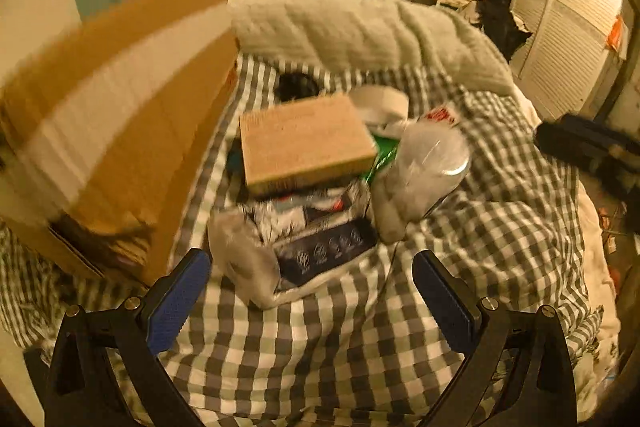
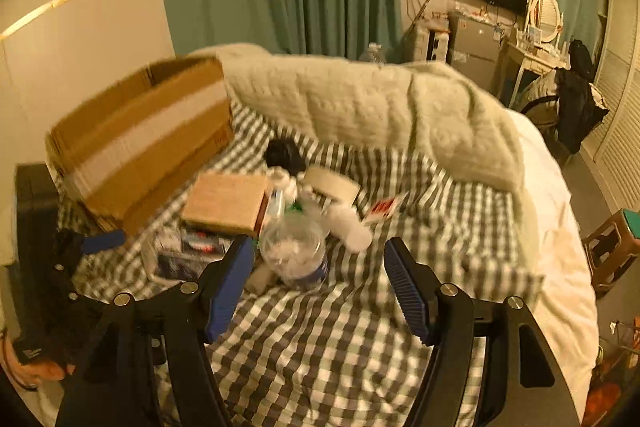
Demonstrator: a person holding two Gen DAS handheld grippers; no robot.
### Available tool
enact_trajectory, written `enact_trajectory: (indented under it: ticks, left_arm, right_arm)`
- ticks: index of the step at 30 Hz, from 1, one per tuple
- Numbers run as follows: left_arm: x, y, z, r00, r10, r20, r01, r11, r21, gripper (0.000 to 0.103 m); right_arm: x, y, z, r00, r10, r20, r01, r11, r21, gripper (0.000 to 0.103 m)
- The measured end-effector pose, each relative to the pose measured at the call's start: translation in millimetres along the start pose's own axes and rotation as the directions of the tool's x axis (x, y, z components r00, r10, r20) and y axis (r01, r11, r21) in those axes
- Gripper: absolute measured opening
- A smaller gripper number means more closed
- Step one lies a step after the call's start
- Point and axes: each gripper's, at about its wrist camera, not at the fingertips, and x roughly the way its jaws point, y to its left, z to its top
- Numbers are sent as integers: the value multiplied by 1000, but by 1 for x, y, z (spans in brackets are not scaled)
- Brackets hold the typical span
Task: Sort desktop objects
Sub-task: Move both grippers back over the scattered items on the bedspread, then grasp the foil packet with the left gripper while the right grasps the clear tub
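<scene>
Checked sheet, left gripper visible rightside only

Checked bedspread across the whole near ground. Left gripper low at the near edge, blue pads wide apart, nothing between them. Just beyond: a crinkled clear bag with a dark printed packet inside, a flat brown box lying on top of the heap. Right of these, touching, a clear plastic jar on its side. Large open cardboard carton at left, blurred. Pale quilt bunched at the far side. Right gripper dark at the right edge.
</scene>
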Motion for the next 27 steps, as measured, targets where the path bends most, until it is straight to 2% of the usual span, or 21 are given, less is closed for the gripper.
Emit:
enact_trajectory:
  ticks: [4,7,9,11,16,21,22,24,25,26,27]
  left_arm:
    - [20,16,-3,998,15,-67,-20,997,-78,103]
    - [36,26,-7,992,-7,-127,-9,992,-127,103]
    - [39,27,-8,991,-9,-130,-8,991,-134,103]
    - [40,26,-7,992,-6,-128,-11,991,-130,103]
    - [46,26,-4,991,14,-131,-31,992,-124,103]
    - [51,30,4,993,-27,-116,7,985,-170,103]
    - [52,31,5,993,-36,-109,16,983,-181,98]
    - [50,34,4,994,-52,-97,31,979,-199,79]
    - [50,35,5,994,-53,-95,33,978,-205,58]
    - [50,37,4,994,-62,-93,41,976,-215,45]
    - [49,38,3,993,-74,-92,52,974,-220,42]
  right_arm:
    - [33,8,-11,998,48,-41,-46,998,42,67]
    - [51,11,-11,997,67,-48,-64,995,77,68]
    - [64,14,-11,995,77,-60,-71,993,95,78]
    - [74,16,-10,994,87,-67,-79,990,114,82]
    - [104,21,-8,989,75,-130,-60,991,118,82]
    - [126,22,-6,985,27,-171,-8,994,110,82]
    - [130,22,-6,985,31,-172,-12,994,111,82]
    - [135,18,-8,983,48,-177,-25,991,130,80]
    - [137,17,-9,982,53,-180,-28,990,138,77]
    - [138,15,-10,982,52,-182,-26,989,145,69]
    - [138,12,-12,983,53,-177,-25,987,157,69]
